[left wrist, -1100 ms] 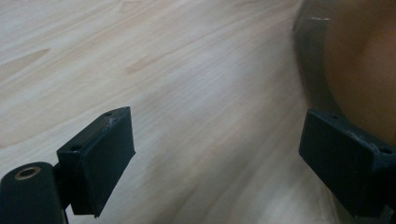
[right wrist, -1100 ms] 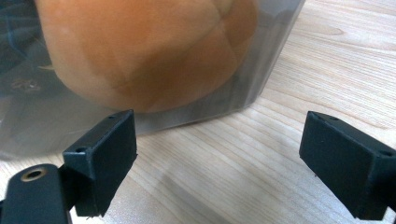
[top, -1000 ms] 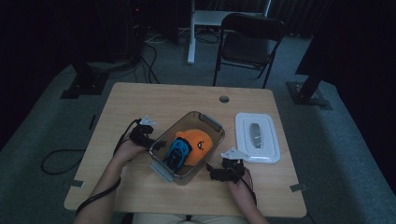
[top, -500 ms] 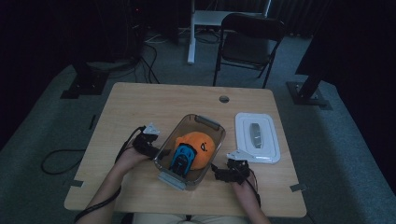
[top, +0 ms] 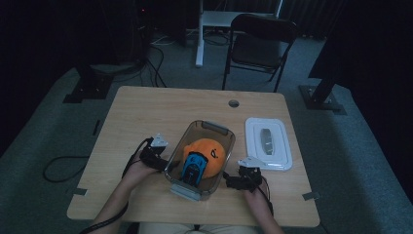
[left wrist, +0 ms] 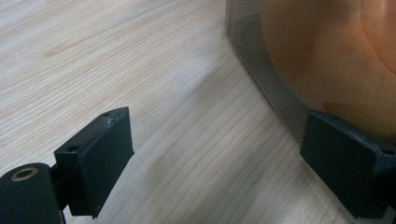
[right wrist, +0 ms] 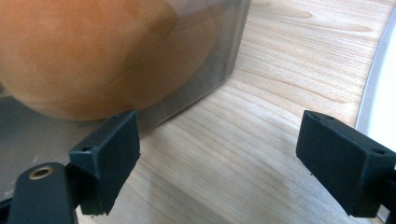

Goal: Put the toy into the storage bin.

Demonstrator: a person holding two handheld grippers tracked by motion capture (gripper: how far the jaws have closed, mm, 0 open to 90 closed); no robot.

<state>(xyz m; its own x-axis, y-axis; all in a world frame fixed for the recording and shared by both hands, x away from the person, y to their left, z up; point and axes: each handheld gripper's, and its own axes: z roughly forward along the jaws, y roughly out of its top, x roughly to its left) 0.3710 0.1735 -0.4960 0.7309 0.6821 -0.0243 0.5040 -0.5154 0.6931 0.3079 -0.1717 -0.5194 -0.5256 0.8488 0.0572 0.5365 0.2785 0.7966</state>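
One wooden table, light grain, with a round grommet hole near its far edge. One clear plastic container sits a little toward the near edge from the table's centre, set at a diagonal, with two grey handle tabs, one at its far end and one at its near end. Inside it: one orange rounded object, soft-looking, and one blue toy car lying against or on top of it, toward the container's near end. One white lid lies flat toward the right edge of the table, apart from the container. Two grippers, one in each hand. Left gripper is at the container's left wall; in the left gripper view its jaws stand wide apart with bare tabletop between them, and one jaw is right at the container wall, though contact cannot be told. Right gripper is at the container's right side near its near corner; in the right gripper view its jaws are likewise spread wide, clamping nothing, one jaw close beside the container wall and the other near the lid's edge. Beyond the far edge of the table, on the floor: one dark folding chair.
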